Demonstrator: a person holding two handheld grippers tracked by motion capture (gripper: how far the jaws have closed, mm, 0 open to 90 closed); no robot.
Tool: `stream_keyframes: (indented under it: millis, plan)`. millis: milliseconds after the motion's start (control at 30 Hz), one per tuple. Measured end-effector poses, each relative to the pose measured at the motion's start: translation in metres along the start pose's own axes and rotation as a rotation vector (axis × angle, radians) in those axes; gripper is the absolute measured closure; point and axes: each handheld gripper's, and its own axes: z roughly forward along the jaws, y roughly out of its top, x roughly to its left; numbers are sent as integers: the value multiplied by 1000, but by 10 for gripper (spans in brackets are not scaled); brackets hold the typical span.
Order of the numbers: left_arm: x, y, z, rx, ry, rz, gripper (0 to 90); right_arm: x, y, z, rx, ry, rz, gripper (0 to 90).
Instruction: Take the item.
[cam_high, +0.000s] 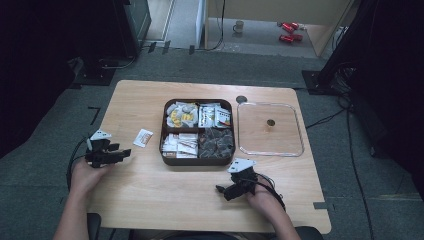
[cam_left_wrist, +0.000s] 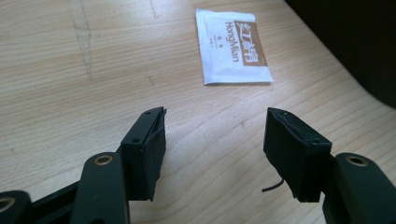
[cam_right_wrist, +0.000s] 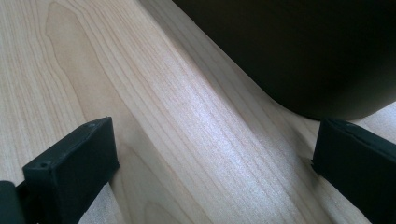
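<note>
Clear square lid (cam_high: 270, 129) right of tray, mug (cam_high: 239, 26) and red items (cam_high: 288, 31) on floor

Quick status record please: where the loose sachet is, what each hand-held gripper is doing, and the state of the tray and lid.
sachet: white sachet flat on the table, left of the tray, apart from it
left hand-held gripper: open, empty, aimed at the sachet, short of it
right hand-held gripper: open, empty, low over bare wood near the tray's front edge
tray: brown four-compartment tray, all compartments filled with packets
lid: clear lid flat on the table, right of the tray
</note>
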Motion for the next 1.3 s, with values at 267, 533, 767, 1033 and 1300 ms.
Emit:
stream_keyframes:
  millis: [267, 533, 767, 1033, 1300]
  plan:
    - [8, -5, 4, 18, 30, 7, 387, 0, 0, 0, 0, -2, 2, 0]
    - [10, -11, 6, -19, 72, 72, 366, 0, 0, 0, 1, -2, 1, 0]
    - [10, -19, 8, -77, 86, 98, 324, 0, 0, 0, 1, -2, 1, 0]
    - [10, -20, 10, -90, 103, 80, 255, 0, 0, 0, 1, -2, 2, 0]
    - [6, -19, 12, -78, 160, 27, 154, 0, 0, 0, 0, -2, 2, 0]
